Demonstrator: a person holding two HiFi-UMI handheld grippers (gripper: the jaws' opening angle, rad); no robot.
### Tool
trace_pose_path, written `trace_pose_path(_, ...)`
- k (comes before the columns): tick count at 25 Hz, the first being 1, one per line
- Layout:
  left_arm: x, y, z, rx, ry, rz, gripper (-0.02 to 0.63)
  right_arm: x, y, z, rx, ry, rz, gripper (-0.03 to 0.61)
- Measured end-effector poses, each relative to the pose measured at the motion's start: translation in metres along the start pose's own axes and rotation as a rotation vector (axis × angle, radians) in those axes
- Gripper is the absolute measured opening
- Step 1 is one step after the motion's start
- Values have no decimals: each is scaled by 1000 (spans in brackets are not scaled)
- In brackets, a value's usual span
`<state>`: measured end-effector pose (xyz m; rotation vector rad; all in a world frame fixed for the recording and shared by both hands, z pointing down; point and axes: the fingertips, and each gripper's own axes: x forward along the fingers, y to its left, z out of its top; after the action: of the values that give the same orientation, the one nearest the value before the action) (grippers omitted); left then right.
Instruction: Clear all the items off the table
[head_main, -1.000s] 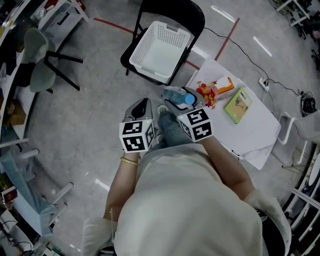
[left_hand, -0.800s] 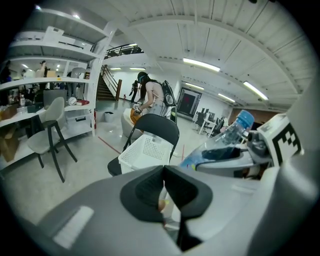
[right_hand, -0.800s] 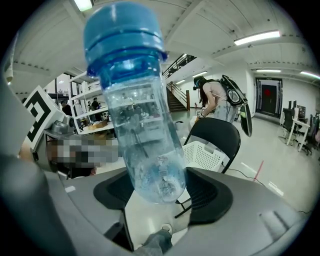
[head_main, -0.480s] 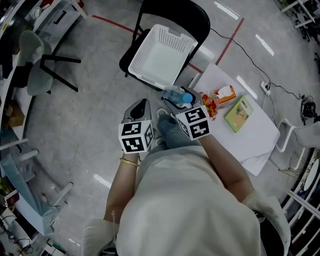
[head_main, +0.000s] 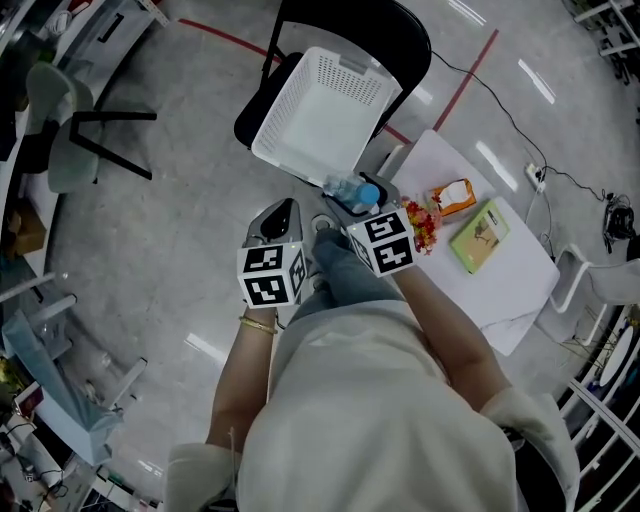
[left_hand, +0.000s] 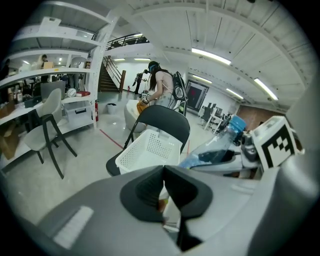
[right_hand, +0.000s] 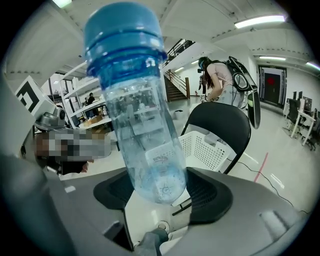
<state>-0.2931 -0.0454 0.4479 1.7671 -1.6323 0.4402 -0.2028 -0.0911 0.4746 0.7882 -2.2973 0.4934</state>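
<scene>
The right gripper (right_hand: 162, 192) is gripping a clear, blue-capped water bottle (right_hand: 145, 125) by its base between its fingers. The left gripper (left_hand: 164, 192) is hanging with fingers closed, empty. I'd be letting go only with the bottle well over the white basket (head_main: 320, 110) on the folding chair (head_main: 350, 25). Snack packets (head_main: 452, 196) are lying on the white worktop (head_main: 500, 280) alongside.

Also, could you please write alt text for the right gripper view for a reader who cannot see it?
The right gripper grips a clear plastic bottle with a blue cap by its base, cap pointing up and away. Beyond it, a white perforated plastic basket sits on a black folding chair.
</scene>
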Motion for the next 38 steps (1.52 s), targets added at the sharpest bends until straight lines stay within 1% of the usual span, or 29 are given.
trace_pose_path(7,30,6,4,-10,36,2,9,29,-18,-3,17,41,15,319)
trace_pose_path(20,72,13,10,-12,82,-4,9,75,-34,-8,32,111,45,319)
trace_pose_path(27,82,18,12,-20,93,-8,9,89,-37,-9,27,137,48,321)
trace_pose_path(30,86,19,13,-20,95,-9,9,94,-39,-10,46,147,53,324)
trace_pose_path(33,88,18,14,-21,95,-12,9,96,-41,-11,62,150,62,347)
trace_pose_path(38,89,19,14,-23,100,-16,10,98,-46,-9,71,150,44,345)
